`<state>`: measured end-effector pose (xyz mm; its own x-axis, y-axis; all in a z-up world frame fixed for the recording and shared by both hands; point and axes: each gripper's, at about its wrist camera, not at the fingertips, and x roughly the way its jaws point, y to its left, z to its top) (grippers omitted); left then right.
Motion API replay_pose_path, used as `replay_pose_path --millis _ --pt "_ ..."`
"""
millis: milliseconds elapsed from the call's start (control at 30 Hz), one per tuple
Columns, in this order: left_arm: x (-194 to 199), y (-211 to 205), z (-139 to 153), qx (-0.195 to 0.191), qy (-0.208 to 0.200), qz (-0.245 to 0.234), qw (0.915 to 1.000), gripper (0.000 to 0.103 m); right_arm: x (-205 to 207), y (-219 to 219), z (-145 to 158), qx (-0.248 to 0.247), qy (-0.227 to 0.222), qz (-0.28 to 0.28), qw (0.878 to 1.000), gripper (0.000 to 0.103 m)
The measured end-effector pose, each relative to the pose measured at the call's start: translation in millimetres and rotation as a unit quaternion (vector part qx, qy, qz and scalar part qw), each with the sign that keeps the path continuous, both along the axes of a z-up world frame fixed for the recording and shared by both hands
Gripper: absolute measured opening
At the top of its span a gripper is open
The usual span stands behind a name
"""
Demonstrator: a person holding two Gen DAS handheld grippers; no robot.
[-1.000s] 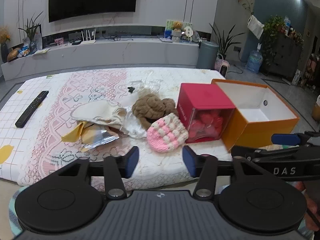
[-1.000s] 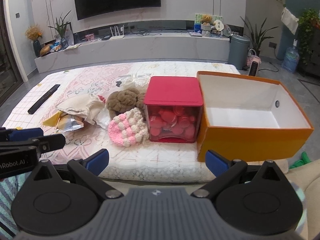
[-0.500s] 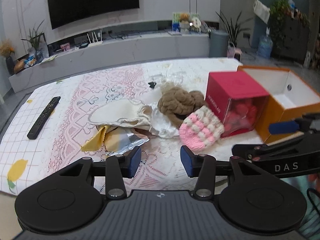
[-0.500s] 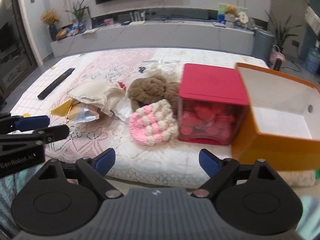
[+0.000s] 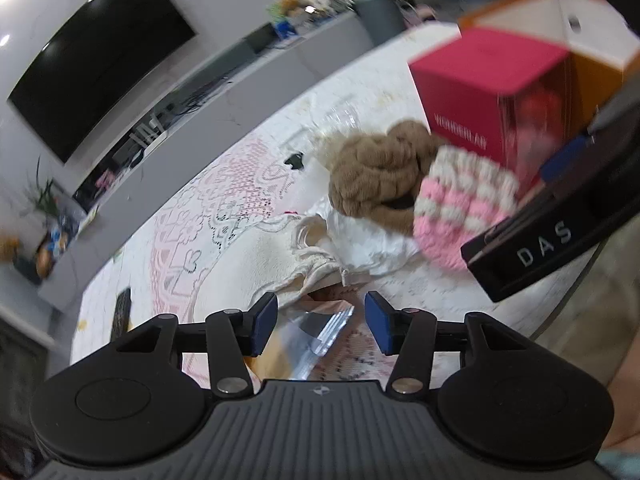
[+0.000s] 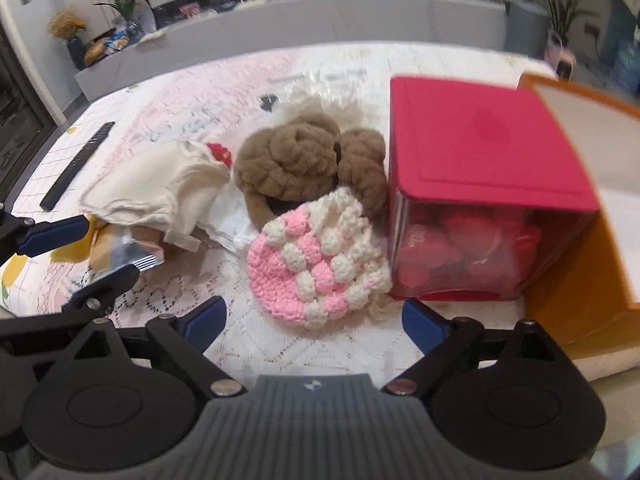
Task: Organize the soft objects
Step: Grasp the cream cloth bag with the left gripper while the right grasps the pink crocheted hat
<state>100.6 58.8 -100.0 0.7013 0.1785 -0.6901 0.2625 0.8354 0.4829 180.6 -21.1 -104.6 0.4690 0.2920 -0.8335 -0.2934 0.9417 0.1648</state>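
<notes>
A pink-and-white crocheted hat [image 6: 320, 264] lies on the lace-covered table, just in front of my open right gripper [image 6: 314, 320]. Behind it sits a brown fluffy item [image 6: 296, 160]; a cream cloth bag [image 6: 160, 188] lies to the left. In the left wrist view the hat [image 5: 460, 204], brown item [image 5: 380, 172] and cream bag [image 5: 276, 256] lie ahead. My left gripper [image 5: 320, 322] is open over a silver foil packet [image 5: 320, 332]. An open orange box [image 6: 580, 264] stands at the right.
A red-lidded clear box [image 6: 480, 168] stands between the hat and the orange box. A black remote [image 6: 76, 164] lies at the far left. White crumpled paper [image 6: 228, 220] lies under the brown item. The table's front edge is close to both grippers.
Both grippers have moved forward and down toward the table. The left view has tilted and closed in on the cream bag and foil packet; the right one now frames the crocheted hat.
</notes>
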Motion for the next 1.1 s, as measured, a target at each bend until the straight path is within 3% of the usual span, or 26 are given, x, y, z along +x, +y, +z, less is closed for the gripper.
replay_pose_path --millis 233,467,567,633,700,767,933,1100 --pt "30 1 -21 0.07 0.017 -0.032 0.9969 0.066 28 6 -28 0.003 0.058 -0.022 0.998 0.094" --pt "49 -5 -37 0.099 0.027 -0.039 0.9939 0.068 36 8 -36 0.008 0.062 -0.033 0.997 0.092" --pt "50 -8 -43 0.111 0.025 -0.037 0.9928 0.055 38 6 -40 0.02 0.068 -0.035 0.997 0.079" --pt "50 -8 -42 0.121 0.014 -0.032 0.9921 0.03 37 2 -40 0.029 0.068 -0.038 0.997 0.067" --pt "49 -5 -36 0.107 0.003 -0.026 0.9939 0.02 37 -2 -41 0.019 0.058 -0.04 0.997 0.049" --pt "48 0 -27 0.085 -0.009 -0.014 0.9963 0.012 35 -7 -42 0.029 0.062 -0.04 0.997 0.041" --pt "41 15 6 0.027 -0.066 0.024 0.9972 0.008 27 -9 -36 0.034 0.05 -0.028 0.998 0.022" --pt "35 24 40 -0.007 -0.108 0.06 0.9923 0.007 13 -12 -23 0.041 0.028 -0.014 0.999 0.019"
